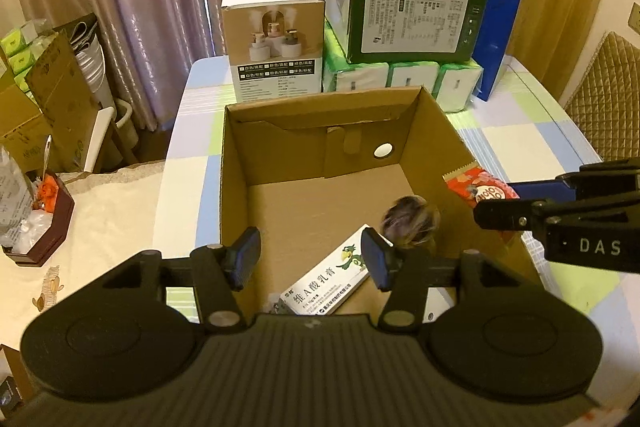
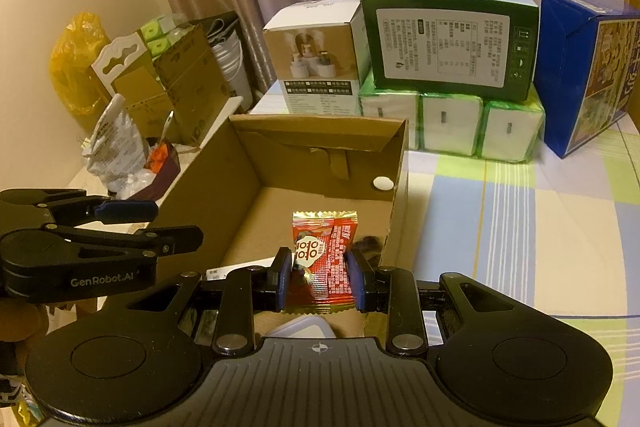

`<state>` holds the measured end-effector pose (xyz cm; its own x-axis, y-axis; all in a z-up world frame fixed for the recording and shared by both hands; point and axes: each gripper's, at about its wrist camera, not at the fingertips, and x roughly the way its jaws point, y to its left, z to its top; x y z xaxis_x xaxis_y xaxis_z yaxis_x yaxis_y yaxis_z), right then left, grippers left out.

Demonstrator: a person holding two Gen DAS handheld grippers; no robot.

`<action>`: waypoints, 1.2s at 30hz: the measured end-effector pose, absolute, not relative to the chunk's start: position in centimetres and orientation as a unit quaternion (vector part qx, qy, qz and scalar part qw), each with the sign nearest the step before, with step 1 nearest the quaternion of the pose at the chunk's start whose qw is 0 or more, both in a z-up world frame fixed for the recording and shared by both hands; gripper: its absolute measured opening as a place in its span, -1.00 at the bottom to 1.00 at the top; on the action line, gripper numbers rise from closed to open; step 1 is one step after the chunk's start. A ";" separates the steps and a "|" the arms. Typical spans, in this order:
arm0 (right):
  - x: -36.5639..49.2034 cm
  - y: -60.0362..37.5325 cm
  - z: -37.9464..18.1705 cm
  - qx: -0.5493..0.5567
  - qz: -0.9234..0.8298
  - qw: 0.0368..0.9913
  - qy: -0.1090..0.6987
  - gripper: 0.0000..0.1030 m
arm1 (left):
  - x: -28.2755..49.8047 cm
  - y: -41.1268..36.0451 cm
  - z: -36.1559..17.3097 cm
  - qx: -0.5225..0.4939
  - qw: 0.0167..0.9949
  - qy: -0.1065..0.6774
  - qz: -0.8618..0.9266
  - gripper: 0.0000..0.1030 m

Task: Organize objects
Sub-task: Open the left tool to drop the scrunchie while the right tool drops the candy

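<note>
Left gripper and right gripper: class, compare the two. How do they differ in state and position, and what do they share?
The left gripper is open and holds nothing; the right gripper is shut on the red snack packet. The left gripper hangs over the cardboard box interior, the right gripper nearer its right wall. Both are black with blue finger pads.

Quick count: one open cardboard box [image 1: 436,147] mid-table. Inside: one white medicine carton [image 1: 326,287], one blurry dark round thing [image 1: 410,221]. One red snack packet [image 2: 324,259]. Along table's far edge: three tissue packs [image 2: 452,125], one green box [image 2: 448,43], one humidifier box [image 2: 316,63], one blue box [image 2: 580,71]. Two grippers [image 1: 312,259] [image 2: 320,279].
</note>
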<state>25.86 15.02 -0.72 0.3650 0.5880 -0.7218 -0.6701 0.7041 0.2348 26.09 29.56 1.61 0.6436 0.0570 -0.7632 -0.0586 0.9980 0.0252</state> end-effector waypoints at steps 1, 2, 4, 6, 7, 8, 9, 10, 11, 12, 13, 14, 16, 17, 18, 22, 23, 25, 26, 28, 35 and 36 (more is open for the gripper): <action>25.8 15.1 -0.7 -0.049 0.382 0.825 0.415 -0.47 | 26.0 29.5 1.7 0.000 0.907 0.421 0.032 -0.03; 25.8 15.0 -0.6 -0.048 0.382 0.825 0.415 -0.47 | 25.9 29.4 1.7 0.002 0.906 0.421 0.032 -0.03; 25.7 15.1 -0.4 -0.045 0.383 0.824 0.415 -0.47 | 25.8 29.3 1.9 0.007 0.907 0.421 0.031 -0.02; 25.5 15.1 -0.1 -0.045 0.384 0.825 0.412 -0.47 | 25.6 29.3 2.1 0.007 0.907 0.421 0.031 -0.01; 25.5 15.2 0.0 -0.045 0.385 0.825 0.412 -0.47 | 25.6 29.2 2.1 0.008 0.906 0.421 0.031 -0.01; 25.5 15.2 0.1 -0.044 0.385 0.825 0.411 -0.47 | 25.5 29.2 2.1 0.009 0.907 0.421 0.032 -0.01; 25.4 15.3 0.2 -0.044 0.386 0.825 0.411 -0.47 | 25.3 29.2 2.2 0.009 0.907 0.420 0.032 -0.01; 25.3 15.3 0.3 -0.044 0.386 0.825 0.410 -0.47 | 25.2 29.2 2.3 0.009 0.907 0.420 0.032 -0.01; 25.3 15.3 0.3 -0.044 0.387 0.825 0.410 -0.47 | 25.2 29.2 2.4 0.009 0.907 0.420 0.032 -0.01; 25.3 15.4 0.4 -0.044 0.387 0.825 0.409 -0.47 | 25.1 29.2 2.4 0.010 0.907 0.420 0.032 -0.01; 25.2 15.4 0.5 -0.043 0.387 0.825 0.409 -0.47 | 25.1 29.2 2.4 0.010 0.907 0.420 0.032 0.00; 25.2 15.4 0.5 -0.043 0.388 0.825 0.409 -0.47 | 25.1 29.2 2.4 0.010 0.907 0.420 0.032 0.00; 25.1 15.5 0.6 -0.043 0.388 0.825 0.408 -0.47 | 24.9 29.3 2.5 0.009 0.907 0.419 0.033 0.00; 25.0 15.6 0.6 -0.044 0.389 0.825 0.408 -0.47 | 24.8 29.3 2.6 0.008 0.907 0.419 0.033 0.01; 25.0 15.6 0.6 -0.044 0.389 0.825 0.408 -0.47 | 24.8 29.3 2.6 0.008 0.907 0.419 0.033 0.01; 25.1 15.8 0.7 -0.041 0.390 0.824 0.408 -0.47 | 24.6 29.5 2.6 0.007 0.908 0.418 0.033 0.01; 25.2 15.8 0.7 -0.039 0.390 0.824 0.409 -0.47 | 24.6 29.6 2.7 0.007 0.908 0.418 0.033 0.01; 25.3 15.8 0.7 -0.038 0.390 0.824 0.410 -0.47 | 24.6 29.7 2.6 0.007 0.908 0.418 0.035 0.01; 25.3 15.8 0.7 -0.038 0.389 0.825 0.409 -0.47 | 24.6 29.7 2.6 0.006 0.908 0.418 0.035 0.01; 25.4 15.8 0.6 -0.035 0.387 0.825 0.411 -0.47 | 24.5 29.8 2.6 0.006 0.908 0.417 0.035 0.02; 25.7 15.7 0.9 -0.022 0.393 0.828 0.401 0.24 | 24.2 29.8 2.2 0.015 0.906 0.420 0.038 0.09; 25.8 15.6 1.0 -0.021 0.392 0.828 0.401 0.24 | 24.0 29.8 2.2 0.014 0.907 0.420 0.038 0.09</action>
